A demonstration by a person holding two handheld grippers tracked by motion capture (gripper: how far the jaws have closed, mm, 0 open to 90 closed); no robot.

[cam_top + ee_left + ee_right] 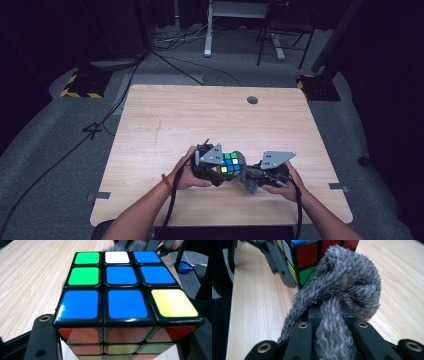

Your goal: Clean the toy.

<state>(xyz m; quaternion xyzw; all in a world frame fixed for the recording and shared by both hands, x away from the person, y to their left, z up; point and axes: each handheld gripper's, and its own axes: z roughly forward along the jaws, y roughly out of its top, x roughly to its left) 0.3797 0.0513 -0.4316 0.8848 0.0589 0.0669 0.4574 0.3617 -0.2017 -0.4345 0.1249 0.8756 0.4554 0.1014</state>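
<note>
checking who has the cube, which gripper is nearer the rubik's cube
Left. The left gripper is shut on the rubik's cube; the right gripper, holding a grey cloth, presses it against the cube's side.

We see both hands low over the near edge. The left gripper (pixel 216 169) squeezes the cube (pixel 230 162). The right gripper (pixel 261 174) pinches the grey cloth (pixel 248 177).

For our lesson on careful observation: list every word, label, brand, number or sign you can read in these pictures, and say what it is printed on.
None can be read.
The cube shows plain coloured stickers, with no logo or print visible.
The grey cloth, the left gripper, the right gripper and the table carry no legible text.
The blue item on the floor may bear markings, but it is too blurred to tell.
</note>
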